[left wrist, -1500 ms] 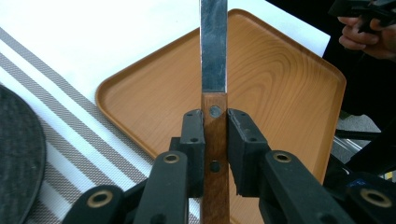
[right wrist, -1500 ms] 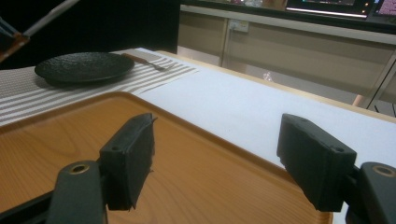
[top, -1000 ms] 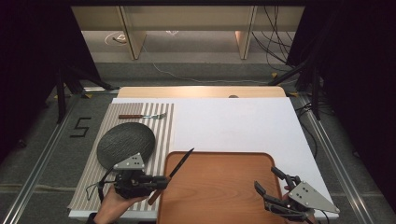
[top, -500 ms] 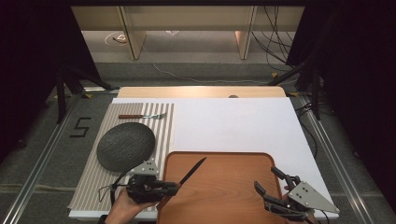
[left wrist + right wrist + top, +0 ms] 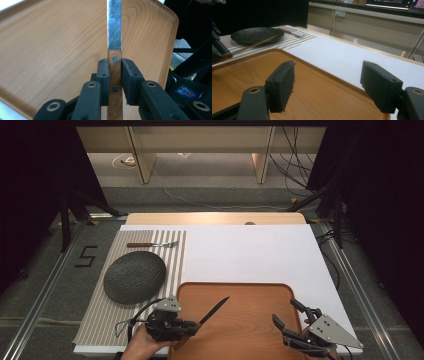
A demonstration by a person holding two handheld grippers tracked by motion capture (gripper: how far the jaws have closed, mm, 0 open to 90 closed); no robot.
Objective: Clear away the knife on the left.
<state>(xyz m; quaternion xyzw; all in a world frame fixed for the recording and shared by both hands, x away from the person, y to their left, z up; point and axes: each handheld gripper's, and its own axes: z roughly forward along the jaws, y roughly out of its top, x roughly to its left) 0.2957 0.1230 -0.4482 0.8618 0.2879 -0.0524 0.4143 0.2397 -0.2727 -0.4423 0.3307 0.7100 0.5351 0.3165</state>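
Your left gripper (image 5: pixel 192 327) is clamped on the wooden handle of the knife (image 5: pixel 214 311), whose blade points toward one o'clock over the wooden tray (image 5: pixel 250 292). Your right gripper (image 5: pixel 290 320) rests with its jaws apart and empty at the tray's four o'clock corner. The pick-up looks done; setting the knife down remains. The dark plate (image 5: pixel 135 277) and fork (image 5: pixel 152 244) lie on the striped mat (image 5: pixel 100 320), toward ten o'clock of the tray.
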